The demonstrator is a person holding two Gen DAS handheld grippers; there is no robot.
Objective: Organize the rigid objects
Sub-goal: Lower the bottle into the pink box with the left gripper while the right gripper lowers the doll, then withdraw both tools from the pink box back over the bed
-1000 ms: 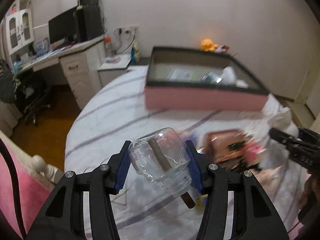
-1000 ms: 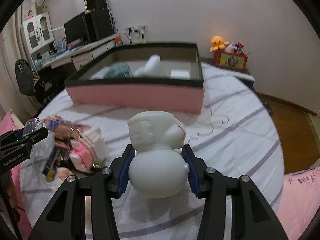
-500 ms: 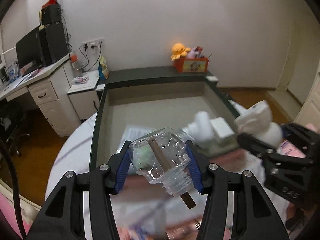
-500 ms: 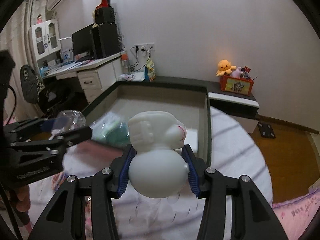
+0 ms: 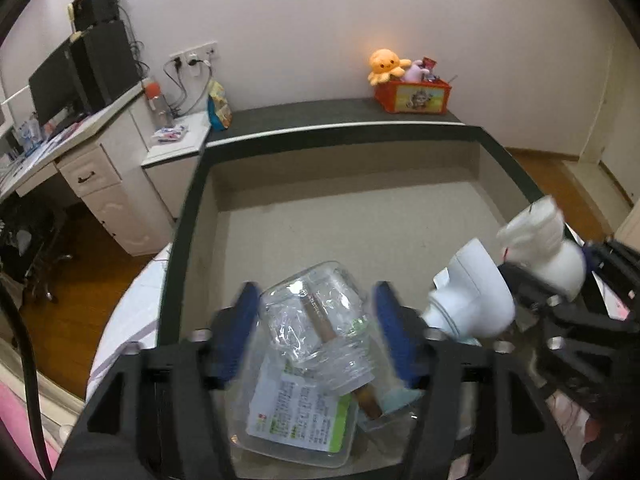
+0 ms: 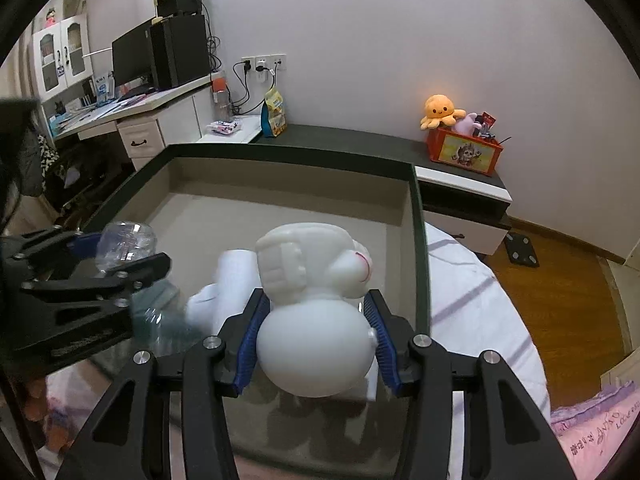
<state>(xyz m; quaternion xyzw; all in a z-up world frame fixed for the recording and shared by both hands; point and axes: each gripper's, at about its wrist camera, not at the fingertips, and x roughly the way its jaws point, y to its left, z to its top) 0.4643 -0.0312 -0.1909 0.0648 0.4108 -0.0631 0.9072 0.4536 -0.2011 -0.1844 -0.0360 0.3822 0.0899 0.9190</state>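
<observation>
You have a bed (image 6: 472, 304) under a white sheet with grey stripes; directly on it sits the dark-rimmed box (image 6: 418, 240), filling the right wrist view from nine to two o'clock. At four o'clock a pink printed cloth (image 6: 592, 432) lies on the sheet.

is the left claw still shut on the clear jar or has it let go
Let go. The left claw has just been opening; gaps show between its blue pads and the clear jar, over the box.
</observation>
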